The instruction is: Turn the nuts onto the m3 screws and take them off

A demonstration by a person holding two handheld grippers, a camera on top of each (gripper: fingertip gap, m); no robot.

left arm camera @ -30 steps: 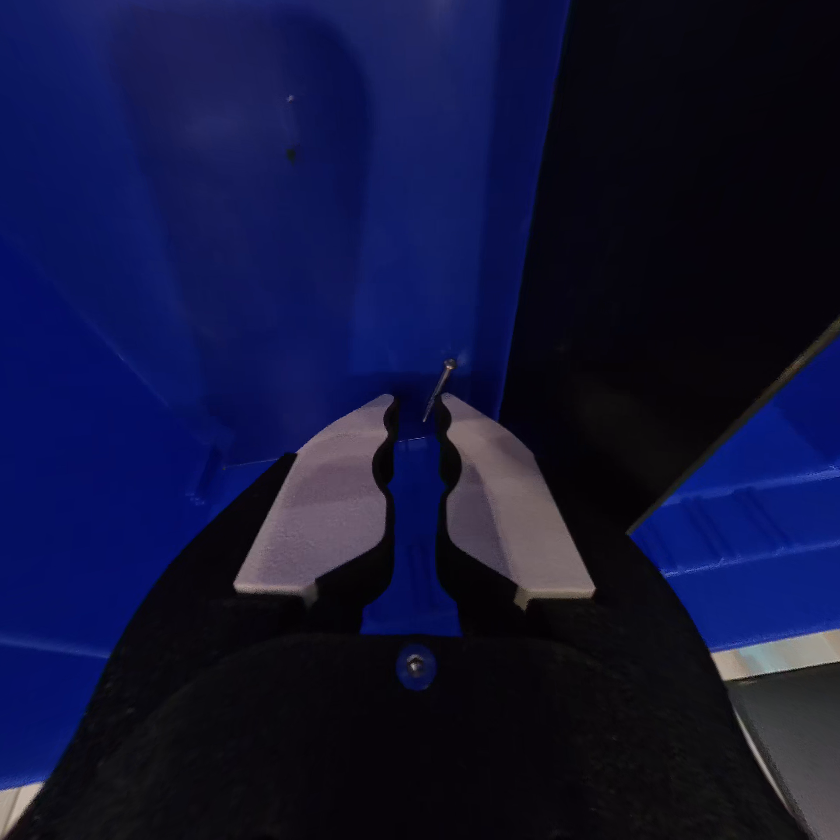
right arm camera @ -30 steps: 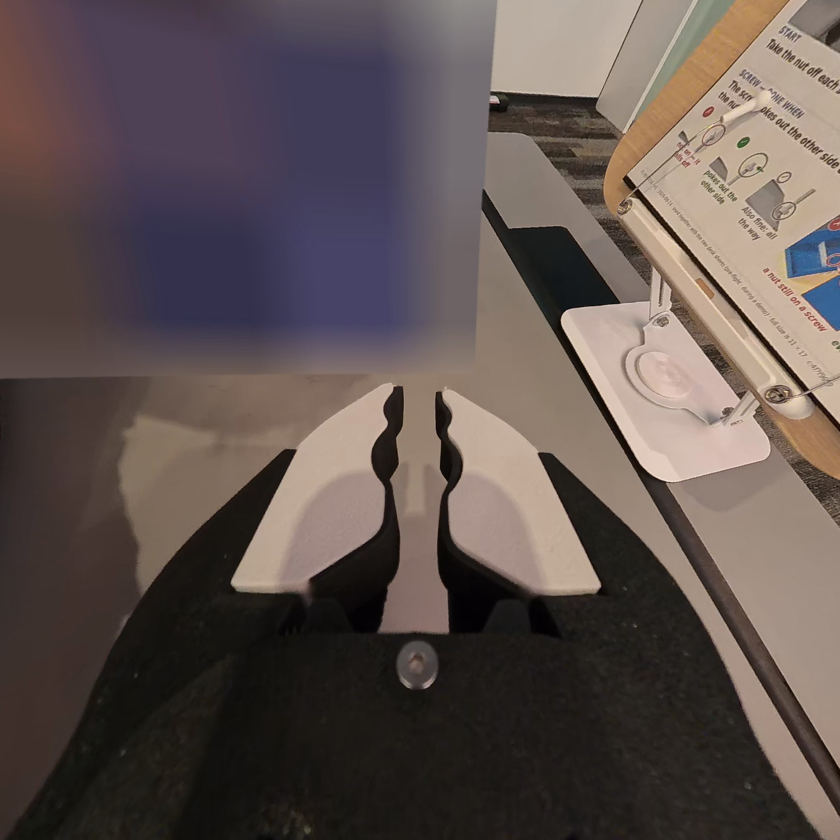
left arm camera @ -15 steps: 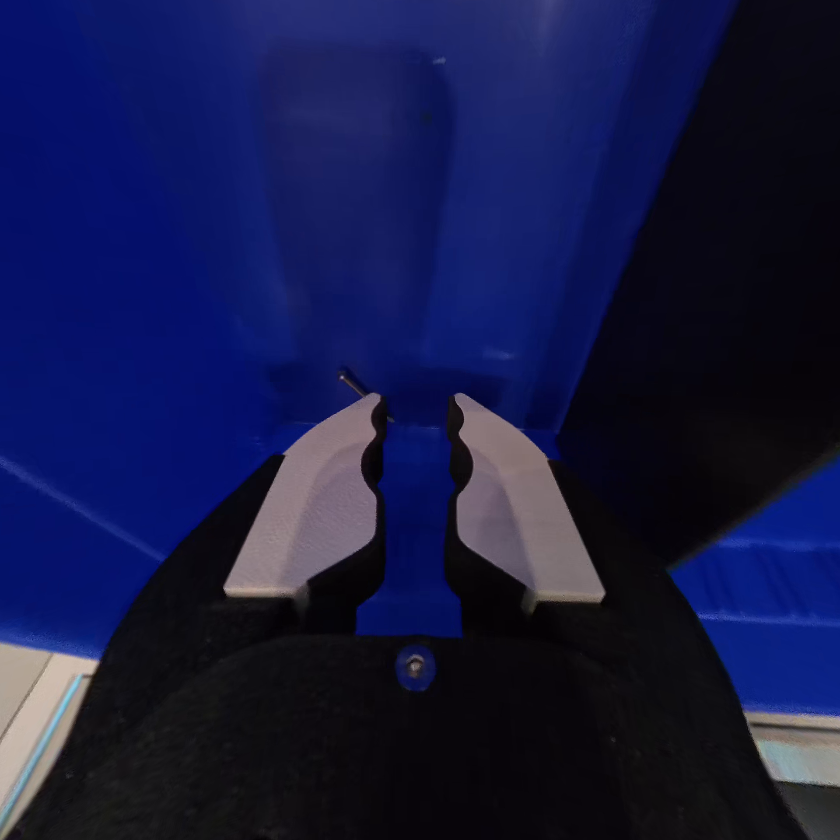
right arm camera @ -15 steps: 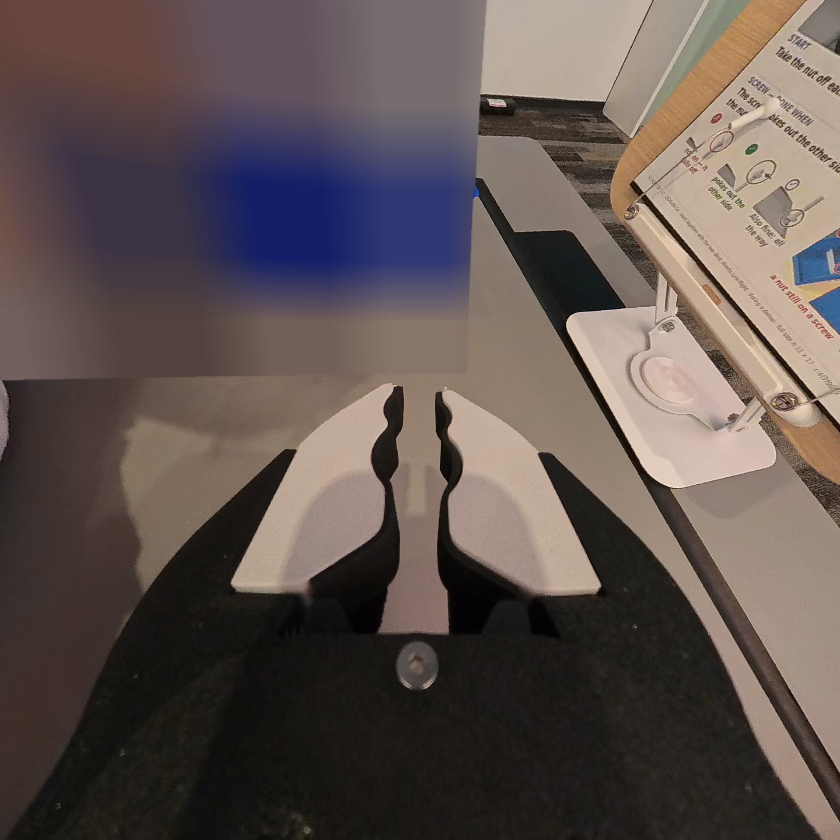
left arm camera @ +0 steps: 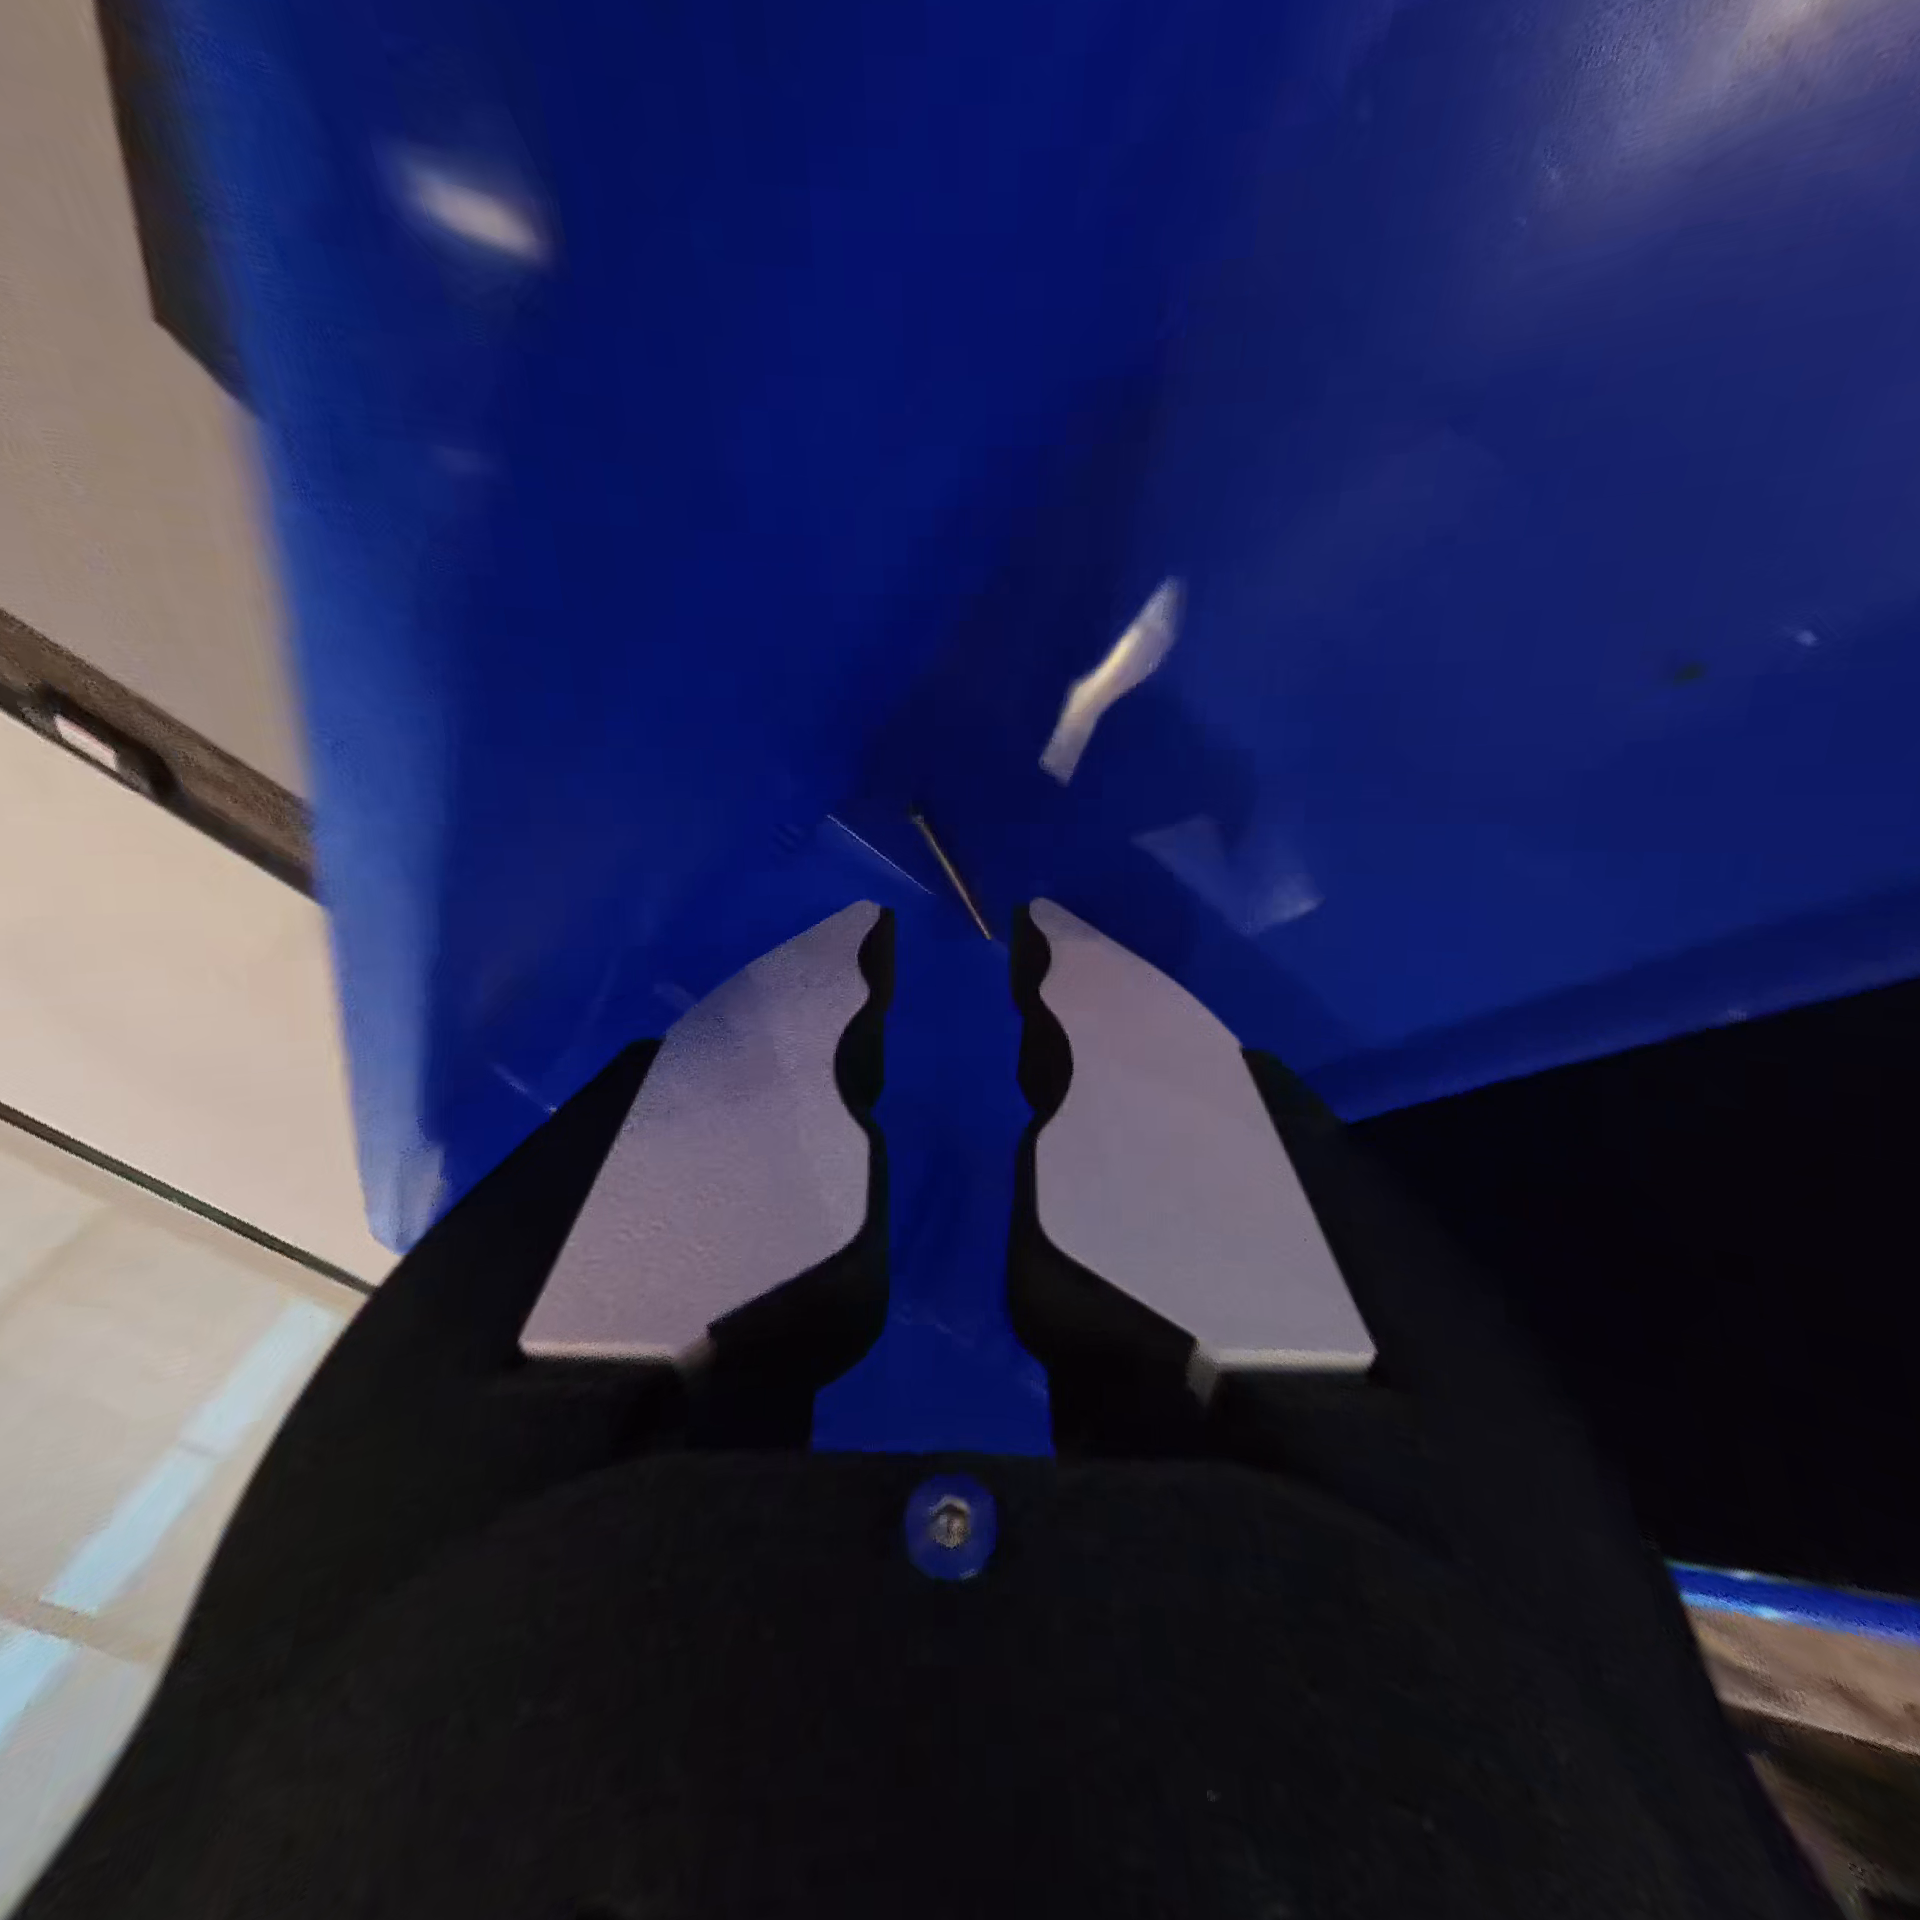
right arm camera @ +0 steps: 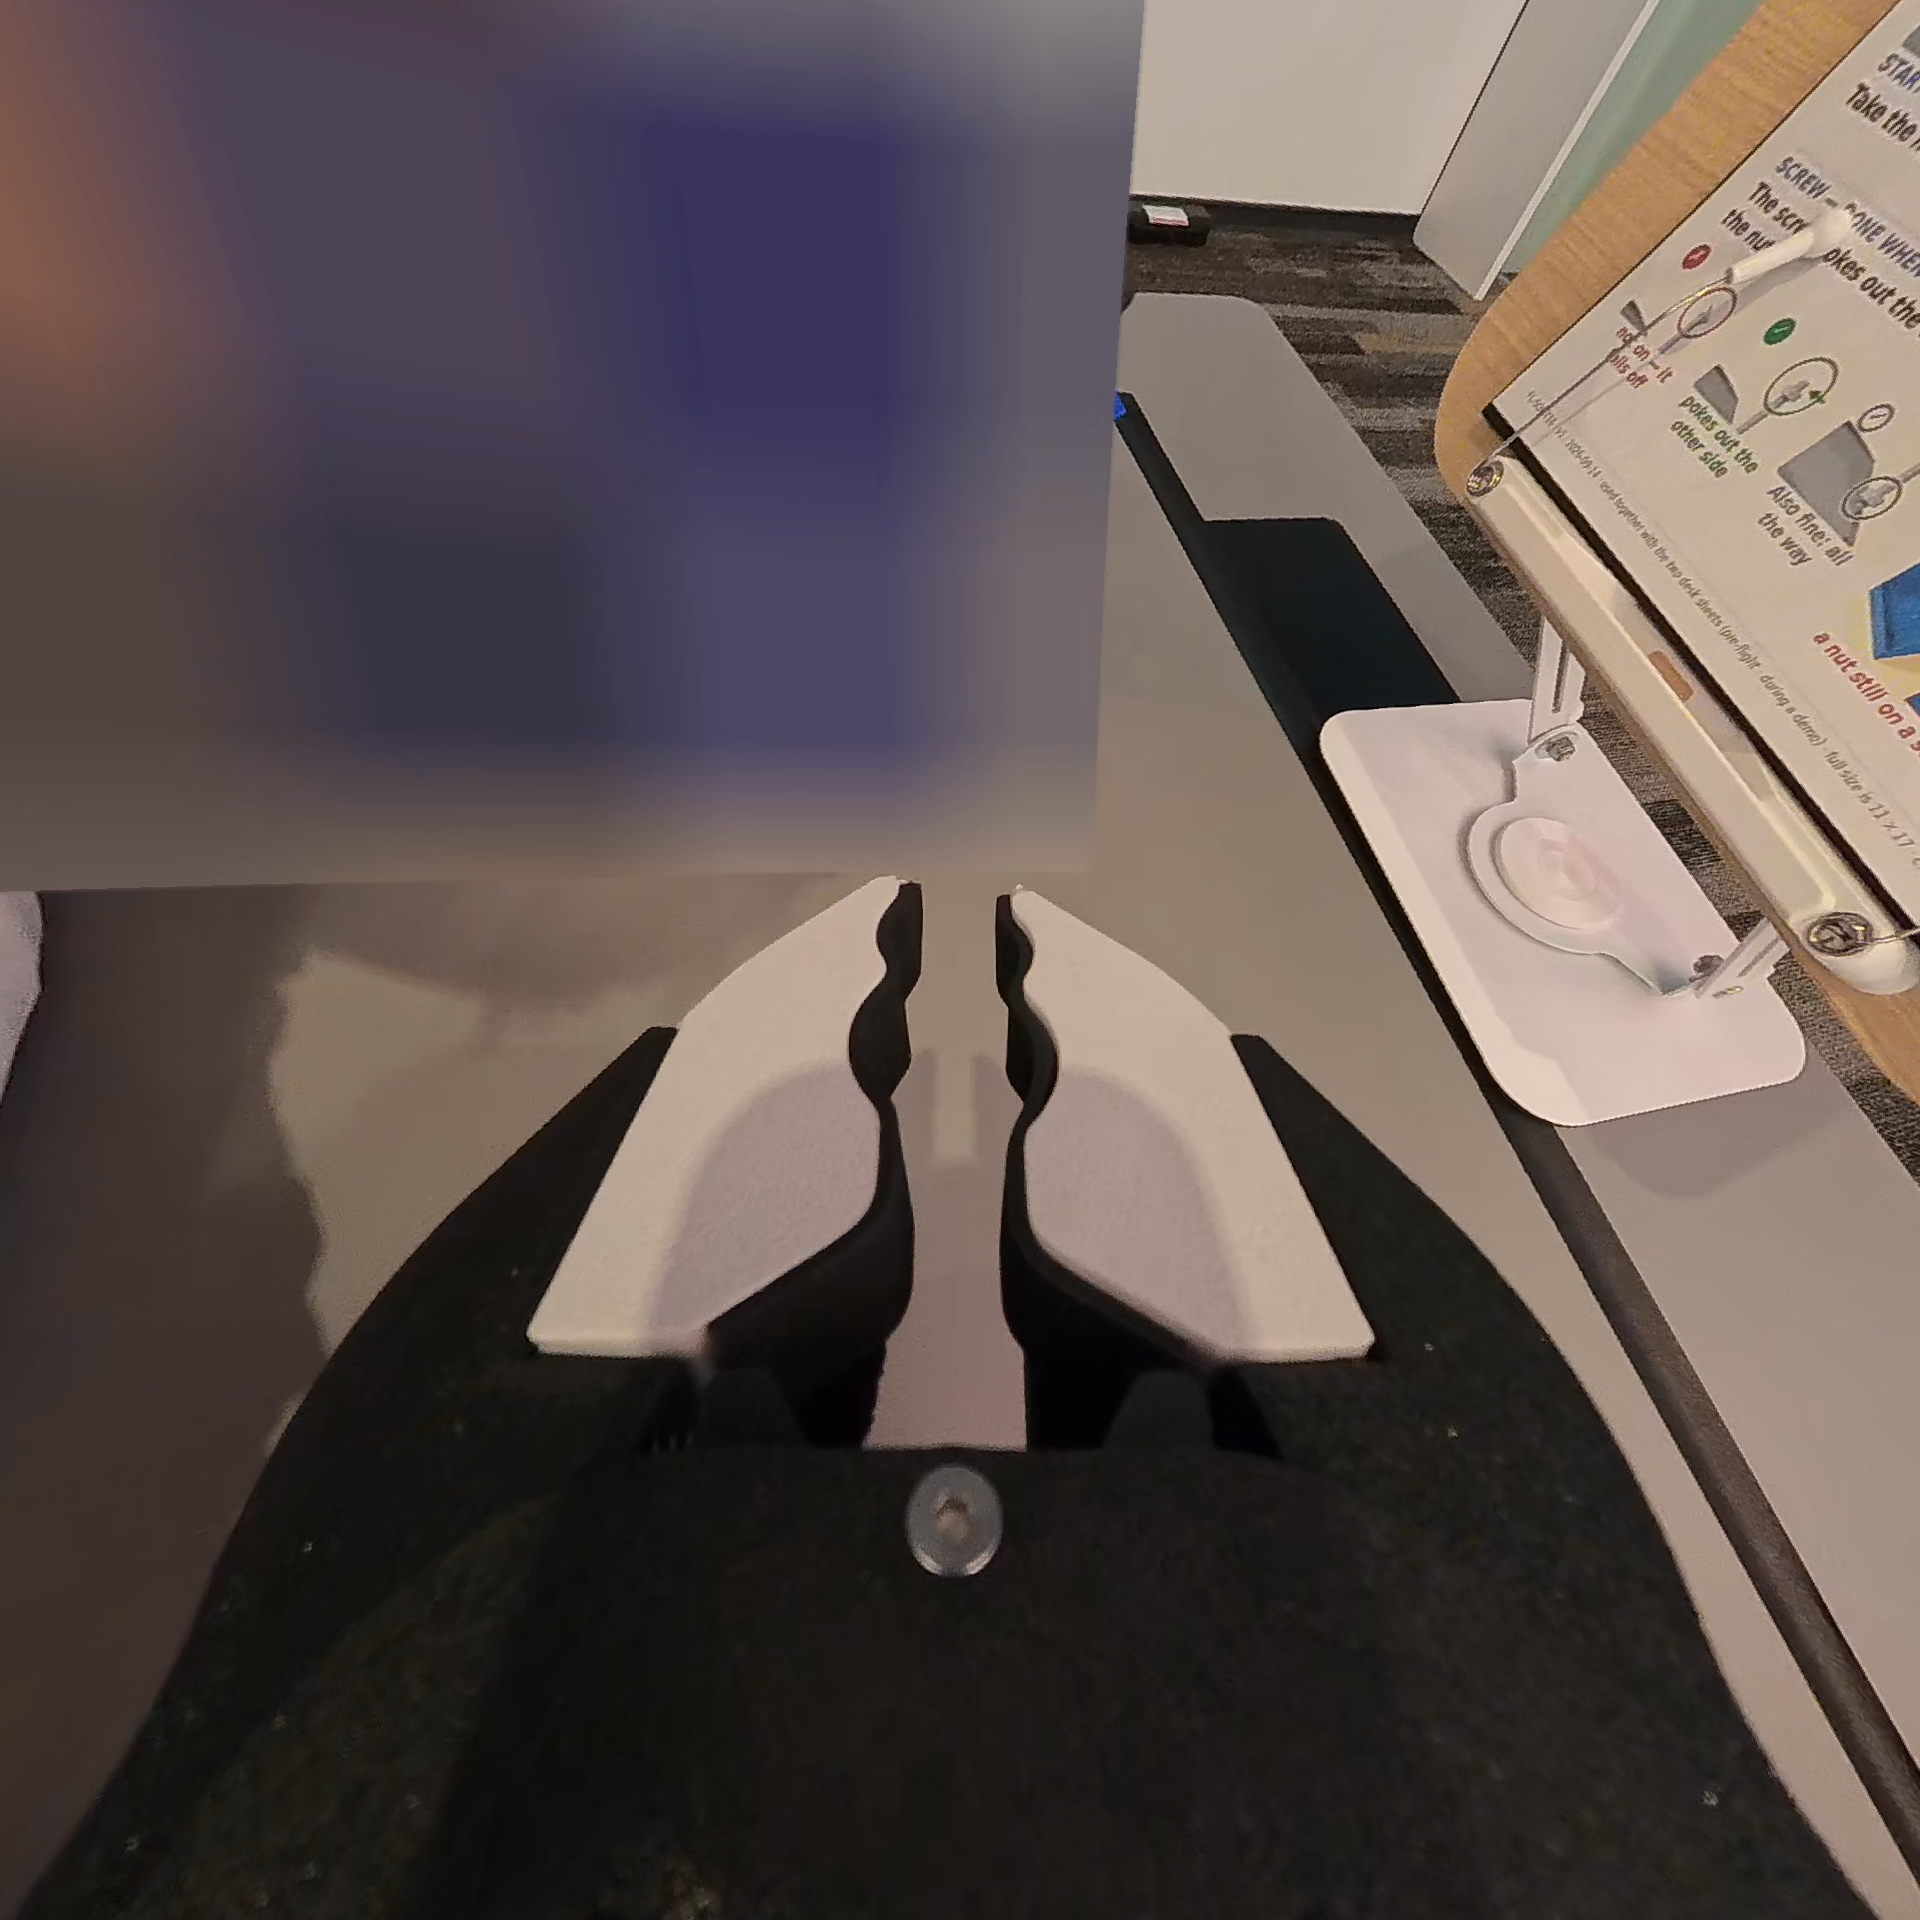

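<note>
The left gripper sits deep in a blue bin, jaws parted with a narrow gap, nothing between them. A thin screw lies slanted on the bin floor just past the tips, nearer the right finger, apart from both. No nut shows on it — too small to be sure. The right gripper hovers over the grey table, slightly parted and empty, beside a white stand carrying an instruction sheet. The step looks like picking up the screw; next, the left needs to centre on the shank and close — a slim, slippery target.
</note>
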